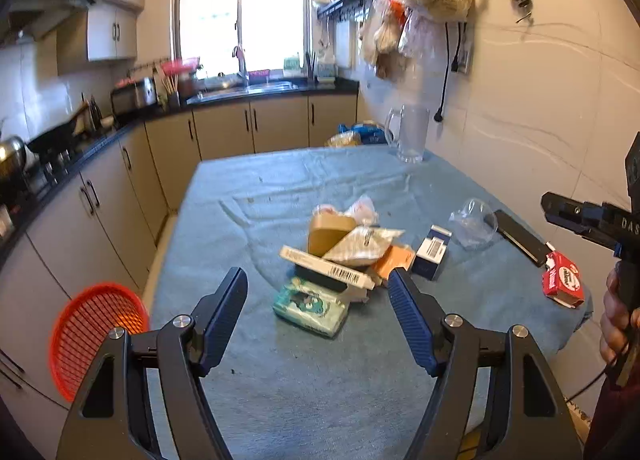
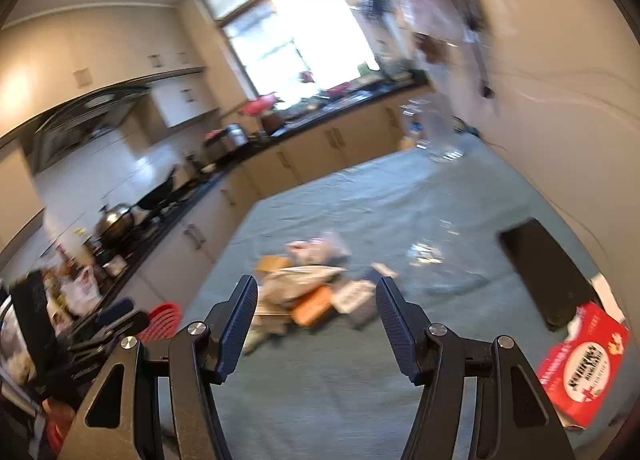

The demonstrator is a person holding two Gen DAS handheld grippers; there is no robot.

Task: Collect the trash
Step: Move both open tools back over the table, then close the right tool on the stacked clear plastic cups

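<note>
A: The trash pile (image 1: 344,252) lies on the blue tablecloth (image 1: 280,188), at twelve o'clock from the left gripper (image 1: 318,280). Is that gripper holding something?

B: No, both the left gripper and the right gripper (image 2: 316,288) are spread, empty. A red basket (image 1: 96,336) is at nine o'clock, a red box (image 1: 562,280) at three.

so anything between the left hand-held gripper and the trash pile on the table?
Nothing visible. The left hand-held gripper is open above the blue tablecloth, and only bare cloth lies between it and the trash pile. The nearest piece is the green tissue pack. The red basket sits off the table's left edge.
</note>
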